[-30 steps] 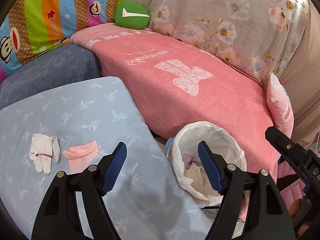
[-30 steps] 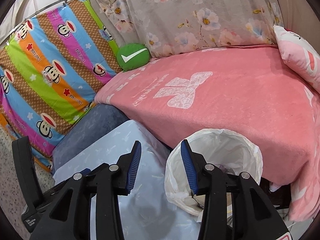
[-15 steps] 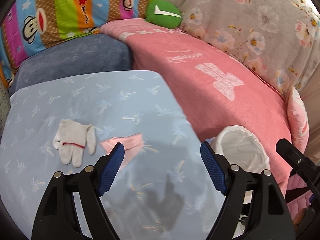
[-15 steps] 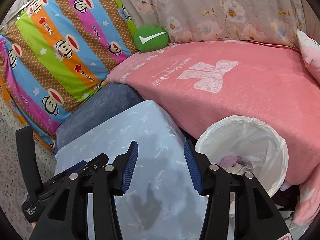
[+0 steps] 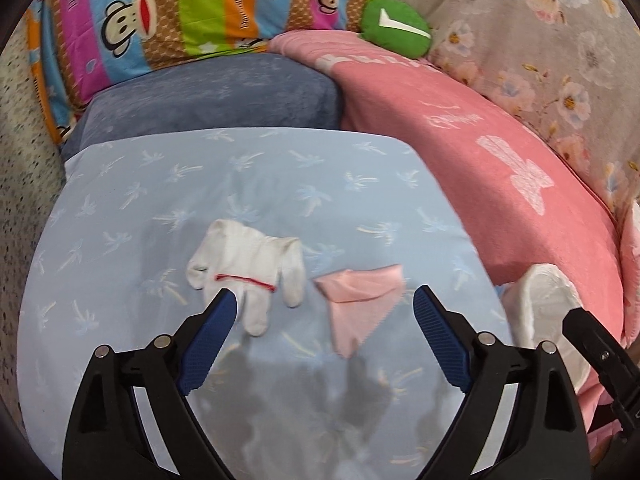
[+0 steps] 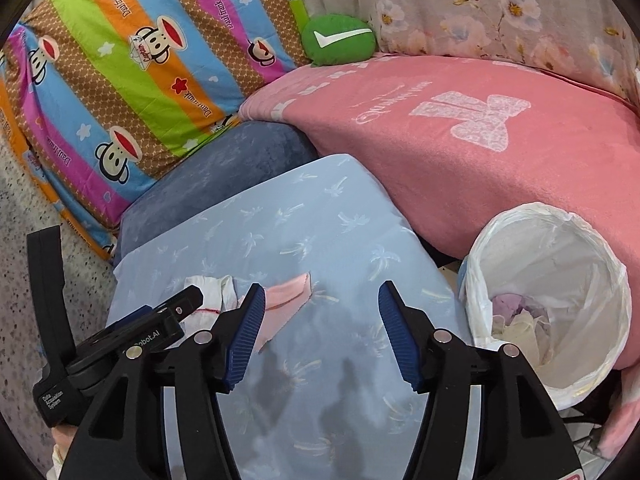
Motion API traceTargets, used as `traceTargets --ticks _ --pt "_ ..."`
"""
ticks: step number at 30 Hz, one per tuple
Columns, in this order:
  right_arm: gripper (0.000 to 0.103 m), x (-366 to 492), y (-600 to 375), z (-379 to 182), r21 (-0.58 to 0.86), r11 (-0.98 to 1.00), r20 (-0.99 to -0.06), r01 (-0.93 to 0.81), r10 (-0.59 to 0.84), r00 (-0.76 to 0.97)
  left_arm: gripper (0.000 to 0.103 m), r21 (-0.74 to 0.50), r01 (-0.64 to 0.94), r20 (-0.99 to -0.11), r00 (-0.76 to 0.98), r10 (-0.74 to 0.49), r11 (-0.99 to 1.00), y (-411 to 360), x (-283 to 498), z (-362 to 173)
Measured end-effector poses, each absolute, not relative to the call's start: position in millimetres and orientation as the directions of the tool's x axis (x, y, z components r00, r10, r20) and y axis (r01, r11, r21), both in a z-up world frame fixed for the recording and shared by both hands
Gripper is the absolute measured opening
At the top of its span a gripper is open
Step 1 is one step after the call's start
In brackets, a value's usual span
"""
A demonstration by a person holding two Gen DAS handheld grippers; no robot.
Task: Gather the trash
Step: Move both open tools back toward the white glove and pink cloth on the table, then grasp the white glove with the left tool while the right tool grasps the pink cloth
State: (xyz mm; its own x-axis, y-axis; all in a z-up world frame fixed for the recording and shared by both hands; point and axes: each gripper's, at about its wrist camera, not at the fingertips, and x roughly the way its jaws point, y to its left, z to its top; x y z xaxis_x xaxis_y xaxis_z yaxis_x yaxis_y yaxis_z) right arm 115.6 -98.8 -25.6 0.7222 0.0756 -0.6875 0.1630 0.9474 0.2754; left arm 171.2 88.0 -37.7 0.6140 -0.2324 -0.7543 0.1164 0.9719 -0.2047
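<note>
Green cushion (image 5: 396, 32) — pink blanket (image 5: 472, 148)

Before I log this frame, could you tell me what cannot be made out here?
- White glove, right wrist view: mostly behind the left gripper.
- Trash bin, left wrist view: contents hidden; seen edge-on, right gripper overlapping.
- Bin contents, right wrist view: a crumpled heap, items indistinguishable.

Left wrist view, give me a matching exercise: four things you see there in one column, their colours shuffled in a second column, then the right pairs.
Things:
1. glove
2. folded cloth
3. round cushion
4. gripper pads

Colours:
A. green with a white tick
B. dark blue
C. white with a red line
D. pale pink

Pairs: 1-C, 2-D, 3-A, 4-B
</note>
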Motion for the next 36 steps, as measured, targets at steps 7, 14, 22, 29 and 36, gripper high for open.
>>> traceTargets --ticks 7,14,22,29,36 --pt "0.064 143.3 -75.4 -59.6 0.27 0.949 -0.724 0.163 0.089 0.684 0.088 -0.193 0.029 -0.788 0.591 -0.172 0.981 123.8 192.8 -61.5" --pt "0.064 183.7 -53.0 -94.1 0.263 0.953 -0.764 0.152 0.11 0.635 0.089 -0.187 -0.036 -0.819 0.558 -0.136 0.982 145.7 218.4 -85.3" --pt "0.064 225.2 -35.1 -126.3 0.243 0.96 -0.795 0.138 0.116 0.595 0.089 -0.196 -0.045 -0.844 0.516 -0.146 0.98 145.9 242.9 -108.4" --pt "0.064 244.4 -29.1 -148.1 0.213 0.967 -0.819 0.138 0.1 0.565 0.088 -0.217 -0.035 -0.853 0.492 -0.172 0.976 139.6 252.6 -118.5" --pt "0.042 240.8 -15.9 -152.3 0.128 0.987 -0.822 0.095 0.052 0.567 0.066 -0.199 0.016 -0.845 0.503 -0.18 0.98 129.5 248.9 -116.5"
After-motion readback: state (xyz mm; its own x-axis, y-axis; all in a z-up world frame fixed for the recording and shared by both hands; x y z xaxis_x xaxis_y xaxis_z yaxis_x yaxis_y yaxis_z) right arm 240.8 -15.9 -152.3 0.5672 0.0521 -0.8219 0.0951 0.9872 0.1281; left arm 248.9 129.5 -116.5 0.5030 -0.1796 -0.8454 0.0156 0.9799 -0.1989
